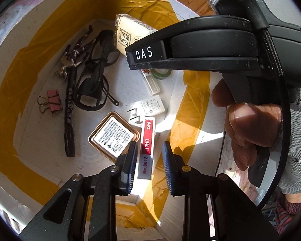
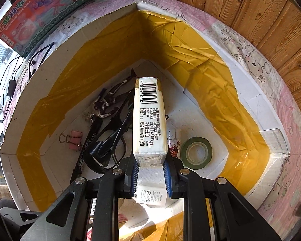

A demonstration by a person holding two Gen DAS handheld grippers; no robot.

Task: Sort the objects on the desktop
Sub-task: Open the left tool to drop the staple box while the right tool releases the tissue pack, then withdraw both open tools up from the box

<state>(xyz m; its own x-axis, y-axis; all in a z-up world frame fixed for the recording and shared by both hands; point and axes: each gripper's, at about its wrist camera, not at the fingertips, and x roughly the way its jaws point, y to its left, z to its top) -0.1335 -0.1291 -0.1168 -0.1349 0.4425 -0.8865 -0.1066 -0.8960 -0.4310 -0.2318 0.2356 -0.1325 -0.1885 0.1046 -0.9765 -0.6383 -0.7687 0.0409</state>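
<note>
Both views look down into a white cardboard box (image 1: 30, 64) lined with yellow tape. My left gripper (image 1: 150, 144) is open, its pads either side of a red and white staple box (image 1: 146, 140) on the box floor, with a gap at the right pad. My right gripper (image 2: 150, 164) is shut on the near end of a cream tissue pack (image 2: 149, 116), held over the box. In the left wrist view that tissue pack (image 1: 128, 34) sticks out from behind the right gripper's black housing (image 1: 190, 46), held by a hand (image 1: 250, 128).
On the box floor lie a copper-rimmed tin (image 1: 114, 137), a white charger plug (image 1: 150, 106), a black marker (image 1: 69, 116), a pink binder clip (image 1: 53, 101), black glasses (image 2: 108, 146), a clear tube (image 1: 152, 82) and a green tape roll (image 2: 196, 152). A toy carton (image 2: 40, 10) stands outside.
</note>
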